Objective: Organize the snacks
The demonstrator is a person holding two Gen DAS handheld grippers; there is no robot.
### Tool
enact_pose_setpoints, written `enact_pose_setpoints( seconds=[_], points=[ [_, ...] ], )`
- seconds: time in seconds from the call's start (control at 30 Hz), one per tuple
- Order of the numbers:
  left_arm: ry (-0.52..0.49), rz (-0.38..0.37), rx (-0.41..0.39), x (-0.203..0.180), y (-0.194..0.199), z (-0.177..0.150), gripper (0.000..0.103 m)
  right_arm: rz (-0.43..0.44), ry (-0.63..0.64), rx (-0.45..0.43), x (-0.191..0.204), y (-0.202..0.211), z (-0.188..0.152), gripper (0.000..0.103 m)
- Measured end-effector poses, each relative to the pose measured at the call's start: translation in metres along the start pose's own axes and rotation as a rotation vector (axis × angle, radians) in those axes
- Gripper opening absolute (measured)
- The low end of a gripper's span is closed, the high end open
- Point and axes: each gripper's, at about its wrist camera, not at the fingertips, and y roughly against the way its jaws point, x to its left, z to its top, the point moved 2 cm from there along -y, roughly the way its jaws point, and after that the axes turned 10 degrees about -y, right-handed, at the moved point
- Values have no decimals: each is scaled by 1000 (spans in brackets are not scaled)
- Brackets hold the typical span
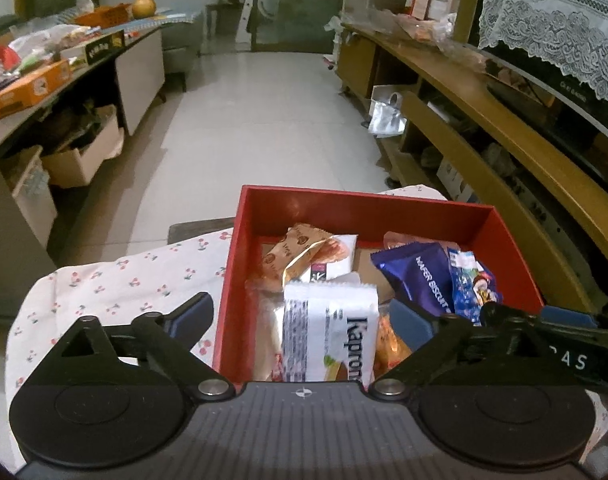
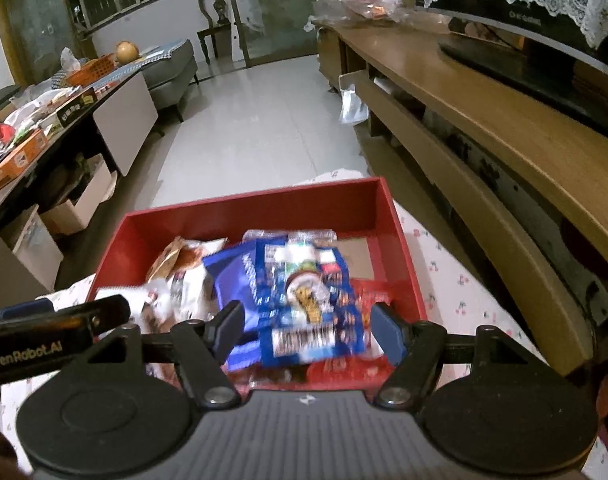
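A shallow red cardboard box (image 1: 240, 276) sits on a white cloth printed with small red cherries (image 1: 116, 280), and it holds a loose pile of wrapped snacks. The left wrist view shows the near left side of the pile sharply: a white packet with dark lettering reading "Kapron" (image 1: 330, 336) lies lengthwise at the box's near edge, with a tan and white wrapped pastry (image 1: 304, 254) behind it and a purple wafer biscuit packet (image 1: 420, 274) to its right. The left gripper (image 1: 304, 320) is spread wide and holds nothing; its left finger hangs outside the box over the cloth, its right finger is inside the box, and the white packet lies between them without touching either. This view also catches the other gripper's black finger at its right edge, over the box. The right wrist view shows what the left one only glimpses: a blue foil packet with a cartoon picture (image 2: 308, 300), blurred, lying on top of the pile near the box's front wall (image 2: 344, 372). The right gripper (image 2: 304, 330) is also wide open and empty, its blue-padded fingers (image 2: 388, 334) either side of that blue packet. Whether the pads touch the wrapper cannot be told.
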Motion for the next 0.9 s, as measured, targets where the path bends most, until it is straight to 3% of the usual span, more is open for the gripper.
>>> enact_pose_setpoints(
  seconds=[0.2,0.63,0.9],
  points=[
    [-52,35,12,-8,13,-18,103,-7,-4,14,-6,17,-19,92],
    [-40,51,32,-10,40,-57,103,19,-15,30,-12,59,-59,92],
    [-170,158,28,-25,57,-74,103,16,0,33,-14,76,-78,92]
  ],
)
